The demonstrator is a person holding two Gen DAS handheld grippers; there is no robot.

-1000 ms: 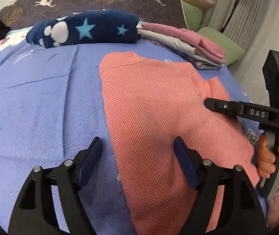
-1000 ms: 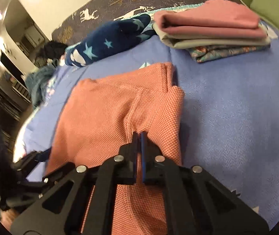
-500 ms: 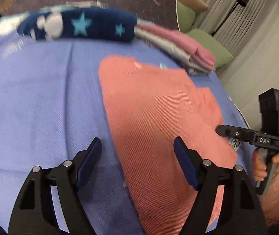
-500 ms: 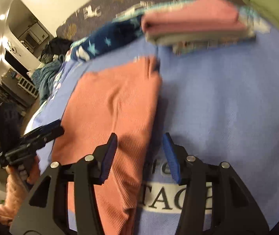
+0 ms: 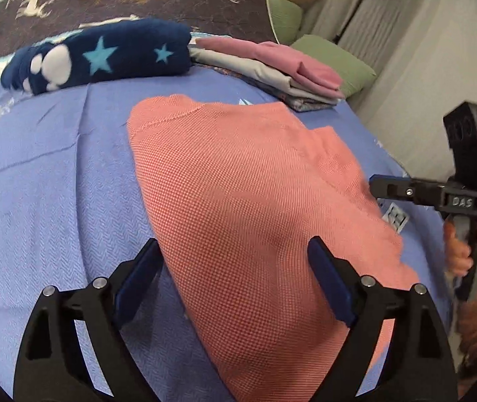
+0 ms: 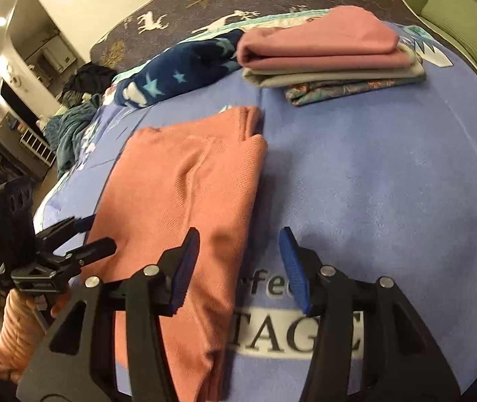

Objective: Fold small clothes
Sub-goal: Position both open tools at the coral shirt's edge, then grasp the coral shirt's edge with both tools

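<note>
Both claws, left (image 5: 235, 276) freshly widened and right (image 6: 238, 268), gape empty over the salmon garment's (image 5: 238, 201) near edges, bare blue bedspread (image 6: 372, 174) beside it.

Right gripper (image 6: 238, 268) open — over salmon garment (image 6: 184, 194), folded

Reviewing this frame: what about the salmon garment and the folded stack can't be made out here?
- Salmon garment: its near end is cut off by the bottom edge and the gripper bodies in both wrist views.
- Garment type: its folds hide any sleeves or legs.
- Folded stack: the bottom patterned piece shows only its edge under the grey and pink layers.
</note>
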